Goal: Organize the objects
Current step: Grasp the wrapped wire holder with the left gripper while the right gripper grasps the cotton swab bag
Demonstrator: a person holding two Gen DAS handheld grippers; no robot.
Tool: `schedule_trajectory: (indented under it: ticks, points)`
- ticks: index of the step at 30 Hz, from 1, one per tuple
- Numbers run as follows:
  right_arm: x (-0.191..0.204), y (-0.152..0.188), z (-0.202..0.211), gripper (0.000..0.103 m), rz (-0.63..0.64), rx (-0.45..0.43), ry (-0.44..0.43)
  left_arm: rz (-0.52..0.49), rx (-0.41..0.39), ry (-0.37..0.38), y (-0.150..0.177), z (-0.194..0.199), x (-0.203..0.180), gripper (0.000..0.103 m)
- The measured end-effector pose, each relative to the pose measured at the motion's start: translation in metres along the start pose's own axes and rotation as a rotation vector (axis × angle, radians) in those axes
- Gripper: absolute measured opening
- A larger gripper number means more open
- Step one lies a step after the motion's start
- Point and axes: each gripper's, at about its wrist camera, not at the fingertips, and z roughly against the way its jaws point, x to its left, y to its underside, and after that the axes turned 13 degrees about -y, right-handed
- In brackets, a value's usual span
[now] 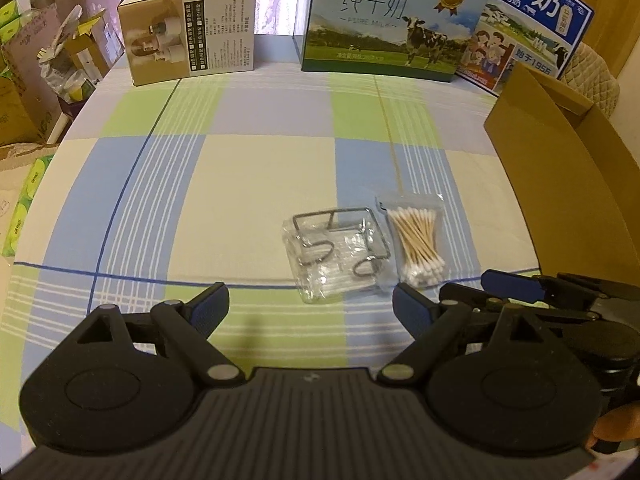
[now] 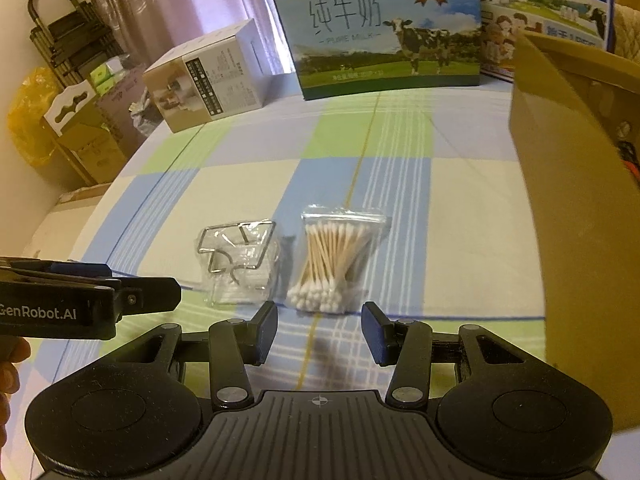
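A clear bag of cotton swabs (image 1: 416, 244) (image 2: 336, 260) lies on the checked tablecloth, swab tips toward me. Just left of it sits a clear packet holding a bent wire rack (image 1: 340, 252) (image 2: 240, 260). My left gripper (image 1: 310, 312) is open, hovering low in front of the wire packet, nothing between its fingers. My right gripper (image 2: 320, 332) is open too, just short of the swab bag with its fingers straddling the bag's near end. The right gripper's fingers (image 1: 516, 284) also show at the right of the left wrist view.
An open brown cardboard box (image 1: 568, 168) (image 2: 576, 168) stands at the right. At the back are a beige product box (image 1: 188, 28) (image 2: 208, 80) and two milk cartons (image 1: 392, 20) (image 2: 384, 28). Boxes and clutter sit beyond the table's left edge (image 1: 40, 80).
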Motion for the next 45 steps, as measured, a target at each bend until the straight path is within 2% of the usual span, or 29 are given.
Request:
schedule_trajectory:
  ticks: [14,15,16,17,21,29,32,34,36,40,45]
  points:
    - [-0.016,-0.007,-0.038,0.043,0.002,0.003,0.005,-0.005,0.004,0.008,-0.013,-0.02,-0.005,0.087]
    - [-0.016,-0.006,-0.038,0.04,0.015,0.0,0.016,-0.006,0.004,0.01,-0.014,-0.021,-0.006,0.087]
    - [-0.016,-0.006,-0.037,0.03,0.027,-0.004,0.024,-0.007,0.004,0.012,-0.015,-0.022,-0.007,0.087]
    - [-0.017,-0.006,-0.037,0.028,0.032,-0.004,0.026,-0.01,0.002,0.014,-0.015,-0.024,-0.009,0.087]
    - [-0.022,-0.006,-0.031,0.026,0.032,-0.01,0.065,-0.026,-0.003,0.021,-0.019,-0.03,-0.016,0.088]
    - [-0.047,-0.009,-0.013,0.027,-0.06,-0.025,0.113,-0.055,0.0,0.022,-0.027,-0.051,-0.035,0.09]
    - [-0.053,-0.01,-0.007,0.034,-0.091,-0.027,0.113,-0.066,0.005,0.006,-0.03,-0.061,-0.041,0.09]
    - [-0.054,-0.011,-0.003,0.056,-0.087,-0.034,0.102,-0.063,0.01,-0.001,-0.031,-0.067,-0.043,0.09]
    - [-0.052,-0.013,-0.001,0.063,-0.071,-0.052,0.098,-0.064,0.014,-0.006,-0.032,-0.071,-0.043,0.084]
    - [-0.049,-0.017,-0.007,0.066,-0.043,-0.047,0.095,-0.066,0.023,-0.009,-0.033,-0.078,-0.043,0.079]
    - [-0.05,-0.021,-0.023,0.067,-0.021,-0.03,0.121,-0.071,0.015,0.0,-0.032,-0.079,-0.041,0.07]
